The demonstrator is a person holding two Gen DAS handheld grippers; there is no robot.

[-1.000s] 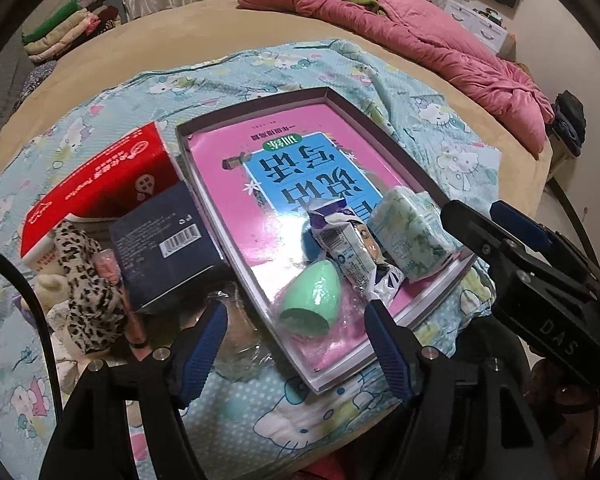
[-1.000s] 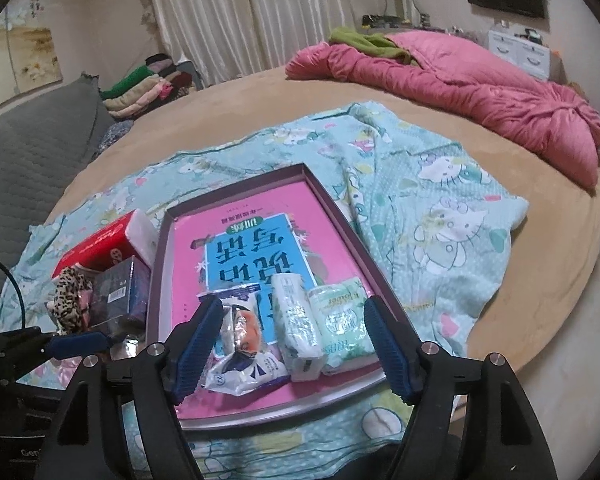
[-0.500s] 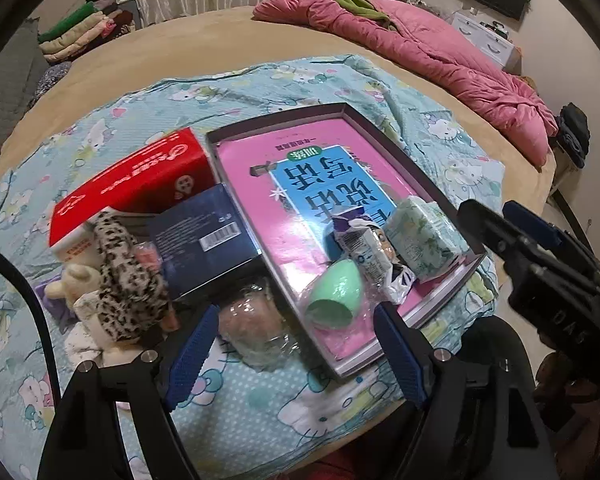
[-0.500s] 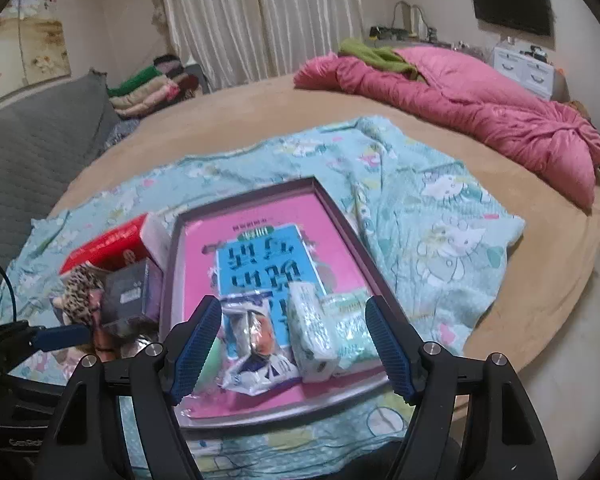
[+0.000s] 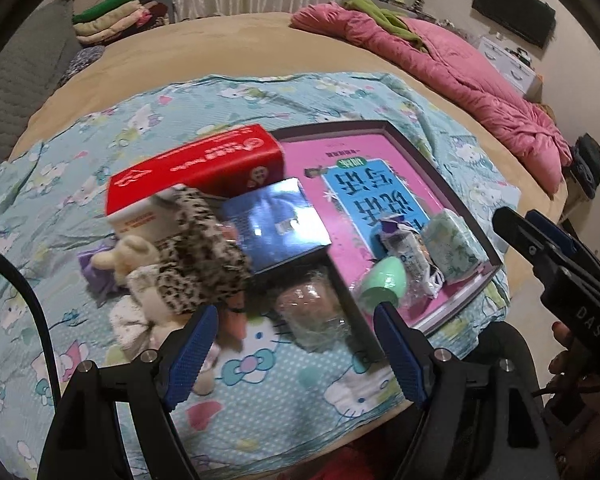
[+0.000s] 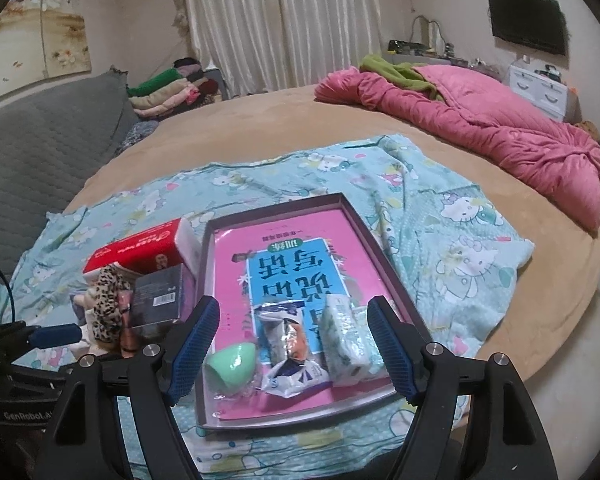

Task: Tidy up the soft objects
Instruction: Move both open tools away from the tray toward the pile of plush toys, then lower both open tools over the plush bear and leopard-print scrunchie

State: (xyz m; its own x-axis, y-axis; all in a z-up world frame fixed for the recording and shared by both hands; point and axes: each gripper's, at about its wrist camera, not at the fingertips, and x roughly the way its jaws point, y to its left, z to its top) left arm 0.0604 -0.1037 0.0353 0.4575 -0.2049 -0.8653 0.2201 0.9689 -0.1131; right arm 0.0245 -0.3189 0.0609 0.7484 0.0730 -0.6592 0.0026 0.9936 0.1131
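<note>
A dark-rimmed tray (image 5: 432, 160) with a pink book in it lies on the cartoon-print sheet. At its near end sit a mint egg-shaped sponge (image 5: 380, 280), a snack packet (image 5: 408, 252) and a floral tissue pack (image 5: 454, 246). Left of the tray is a heap: a leopard-print cloth (image 5: 204, 256), a cream plush toy (image 5: 128, 252) and a clear plastic jar (image 5: 312, 308). My left gripper (image 5: 296, 356) hovers open above the jar, holding nothing. My right gripper (image 6: 296, 344) hangs open over the tray (image 6: 380, 248), above the packet (image 6: 288, 348) and tissue pack (image 6: 344, 344), gripping neither.
A red tissue box (image 5: 196, 168) and a dark blue box (image 5: 276, 224) stand against the tray's left side. A pink quilt (image 6: 480, 136) lies at the far right of the round bed. Folded clothes (image 6: 168, 92) are stacked behind, beside a grey sofa.
My left gripper has drawn back and to the left, from the tray's near corner to over the jar and plush heap, its jaws a little wider. My right gripper has lifted slightly.
</note>
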